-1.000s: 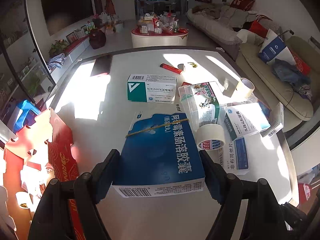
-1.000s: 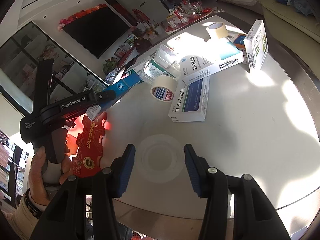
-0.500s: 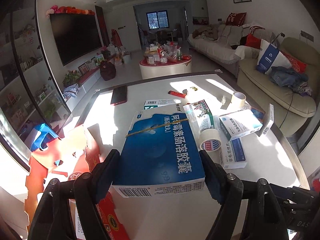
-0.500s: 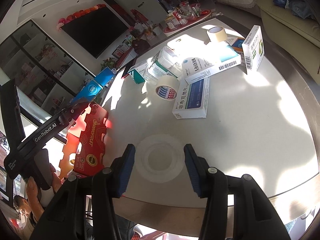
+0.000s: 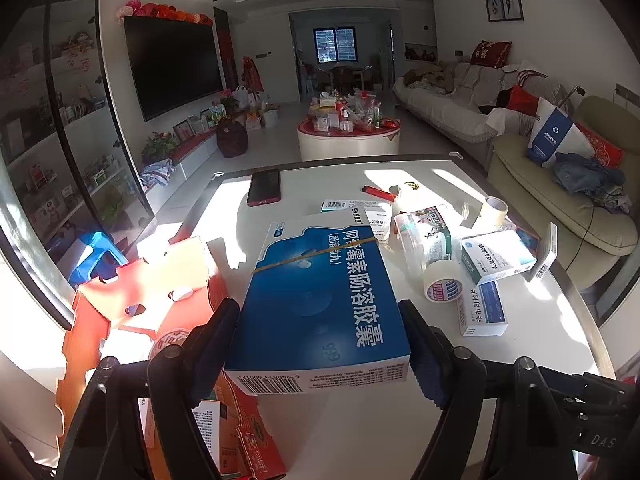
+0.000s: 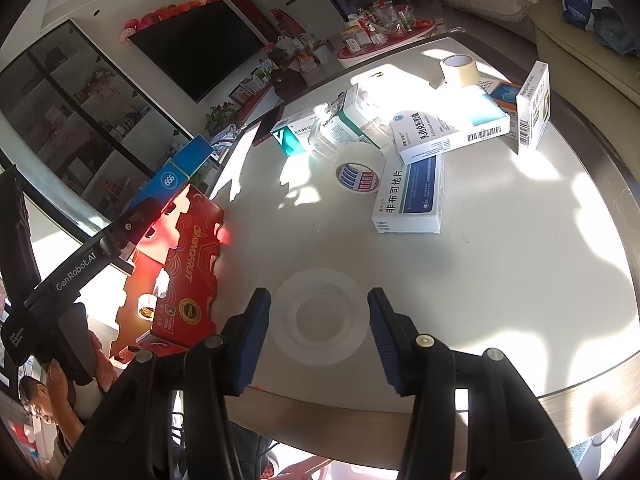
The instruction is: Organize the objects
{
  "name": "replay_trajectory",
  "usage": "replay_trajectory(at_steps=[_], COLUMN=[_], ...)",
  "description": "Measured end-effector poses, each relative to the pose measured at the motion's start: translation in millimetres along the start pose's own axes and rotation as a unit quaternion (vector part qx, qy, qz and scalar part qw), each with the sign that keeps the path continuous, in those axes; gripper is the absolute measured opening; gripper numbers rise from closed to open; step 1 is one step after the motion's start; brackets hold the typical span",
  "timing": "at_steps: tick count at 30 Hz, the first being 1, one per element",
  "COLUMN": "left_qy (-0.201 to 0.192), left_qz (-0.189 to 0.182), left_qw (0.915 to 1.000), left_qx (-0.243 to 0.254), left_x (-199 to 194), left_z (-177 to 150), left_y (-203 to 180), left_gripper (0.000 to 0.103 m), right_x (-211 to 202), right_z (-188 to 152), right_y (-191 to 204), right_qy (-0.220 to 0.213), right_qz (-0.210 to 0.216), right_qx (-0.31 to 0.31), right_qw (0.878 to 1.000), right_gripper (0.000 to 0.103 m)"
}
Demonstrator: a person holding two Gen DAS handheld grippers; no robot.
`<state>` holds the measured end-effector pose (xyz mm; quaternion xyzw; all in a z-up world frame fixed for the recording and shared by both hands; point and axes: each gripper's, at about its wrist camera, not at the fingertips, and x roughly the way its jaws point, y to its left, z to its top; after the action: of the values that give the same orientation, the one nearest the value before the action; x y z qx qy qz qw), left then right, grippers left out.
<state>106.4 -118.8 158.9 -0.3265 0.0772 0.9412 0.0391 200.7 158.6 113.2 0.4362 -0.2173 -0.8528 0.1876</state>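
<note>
My left gripper (image 5: pixel 319 312) is shut on a large blue medicine box (image 5: pixel 320 264) with a rubber band round it, pads pressed on its two long sides. It hangs in the air above the table's left edge, partly over an open red carton (image 5: pixel 160 280). From the right wrist view the same blue box (image 6: pixel 176 176) pokes out above the red carton (image 6: pixel 188 252). Low over the table's near edge, my right gripper (image 6: pixel 319 296) is shut on a pale white ring-shaped tape roll (image 6: pixel 280 320) that spans the gap between its pads.
Medicine boxes (image 6: pixel 408 196), a labelled white tape roll (image 6: pixel 358 172), a clear container (image 5: pixel 426 236) and a beige tape roll (image 5: pixel 493 209) crowd the table's right half. A phone (image 5: pixel 264 187) and red lighter (image 5: pixel 378 193) lie at the far side. A person (image 6: pixel 44 408) stands lower left.
The left gripper has lifted the blue box off the table and carried it left, over the red carton, tilting upward. The right gripper drifted only slightly, still holding the ring.
</note>
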Motion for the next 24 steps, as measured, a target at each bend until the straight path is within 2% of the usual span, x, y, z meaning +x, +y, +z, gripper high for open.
replay_trajectory(at_steps=[24], left_qy=[-0.005], left_qz=[0.001], left_qw=[0.9999], left_qx=[-0.01], left_x=[-2.7], left_z=[-0.6], left_y=[9.8], left_gripper=[0.083], right_x=[2.5], right_z=[0.2], right_y=[11.8], right_qy=[0.006], right_qz=[-0.002], right_qx=[-0.01], right_qw=[1.0], right_gripper=[0.049])
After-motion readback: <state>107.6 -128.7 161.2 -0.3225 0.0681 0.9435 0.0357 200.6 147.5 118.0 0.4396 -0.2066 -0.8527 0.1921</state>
